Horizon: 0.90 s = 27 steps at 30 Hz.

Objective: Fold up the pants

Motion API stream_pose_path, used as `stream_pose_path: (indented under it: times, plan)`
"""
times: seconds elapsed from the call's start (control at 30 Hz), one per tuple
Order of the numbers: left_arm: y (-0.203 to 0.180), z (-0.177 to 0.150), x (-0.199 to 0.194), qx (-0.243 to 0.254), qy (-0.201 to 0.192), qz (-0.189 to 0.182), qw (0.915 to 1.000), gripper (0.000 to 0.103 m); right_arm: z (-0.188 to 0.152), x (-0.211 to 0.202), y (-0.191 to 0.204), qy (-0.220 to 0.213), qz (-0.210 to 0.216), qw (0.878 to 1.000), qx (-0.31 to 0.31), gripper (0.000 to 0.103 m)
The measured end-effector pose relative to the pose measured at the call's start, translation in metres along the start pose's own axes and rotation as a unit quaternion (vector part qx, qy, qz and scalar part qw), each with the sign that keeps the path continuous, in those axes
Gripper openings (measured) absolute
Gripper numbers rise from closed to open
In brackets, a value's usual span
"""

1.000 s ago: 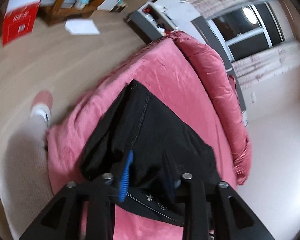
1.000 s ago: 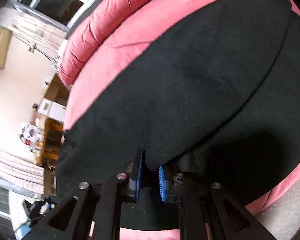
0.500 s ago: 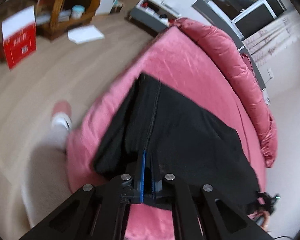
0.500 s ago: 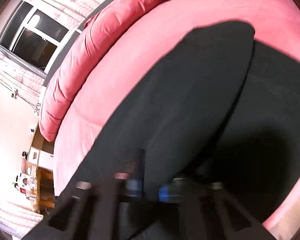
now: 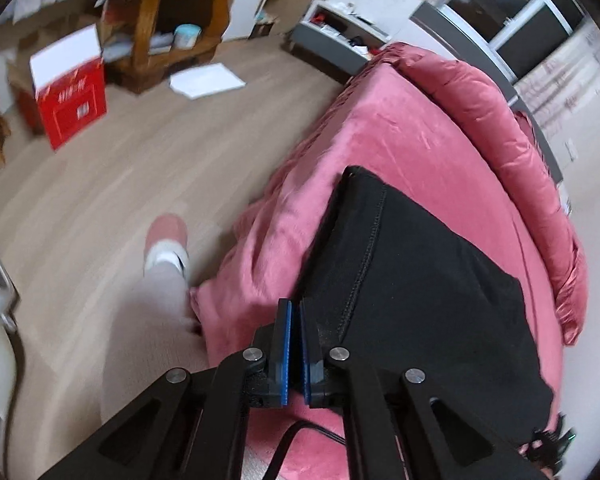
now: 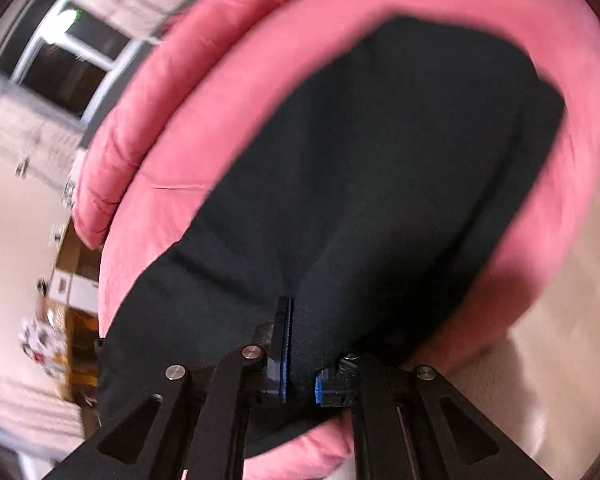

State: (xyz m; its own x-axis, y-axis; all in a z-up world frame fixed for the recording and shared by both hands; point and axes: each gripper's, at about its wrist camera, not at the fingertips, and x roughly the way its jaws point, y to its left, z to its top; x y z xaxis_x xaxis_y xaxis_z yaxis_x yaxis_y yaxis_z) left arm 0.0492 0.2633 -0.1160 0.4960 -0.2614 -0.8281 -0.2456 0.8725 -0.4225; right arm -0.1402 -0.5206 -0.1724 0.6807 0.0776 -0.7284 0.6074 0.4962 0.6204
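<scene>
The left gripper (image 5: 294, 312) has its blue pads pressed together on the near edge of the black pants (image 5: 412, 292), pinching the fabric right beside a stitched seam. The right gripper (image 6: 291, 320) is clamped too, a fold of the same pants bunched between its pads. Out from the grippers, the pants lie spread across the pink bed (image 5: 400, 140), folded over into a broad dark panel that reaches toward the bed's far side. Beyond the pants, a rolled pink quilt (image 5: 500, 128) runs along the bed's far edge. Off the bed's left side, a person's leg and pink slipper (image 5: 166, 232) stand on the wooden floor (image 5: 100, 184); farther off sits a red box (image 5: 70, 98).
</scene>
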Motion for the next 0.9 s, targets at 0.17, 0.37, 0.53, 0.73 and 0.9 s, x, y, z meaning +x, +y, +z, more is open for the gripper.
stream_pose_path:
  times: [0.17,0.37,0.53,0.73,0.9]
  plan:
    - [-0.005,0.002,-0.018,-0.03,-0.038,-0.06,0.997,0.005,0.003,-0.013,-0.004,-0.029,0.033,0.999,-0.001,0.026]
    - [-0.053,0.005,-0.055,0.017,-0.106,-0.115,0.9875,0.014,0.049,-0.047,-0.028,-0.121,0.039,0.991,0.05,0.054]
    - [-0.115,-0.011,-0.04,0.111,-0.082,-0.132,0.9816,0.022,0.086,-0.049,-0.054,-0.14,0.013,0.986,0.091,0.008]
    - [-0.156,-0.038,0.014,0.147,-0.022,-0.118,0.9818,0.022,0.084,-0.093,-0.048,-0.158,0.012,0.987,0.033,0.007]
    - [-0.174,-0.064,0.042,0.191,0.014,-0.094,0.9771,0.022,0.077,-0.067,-0.07,-0.122,-0.034,0.991,0.041,0.011]
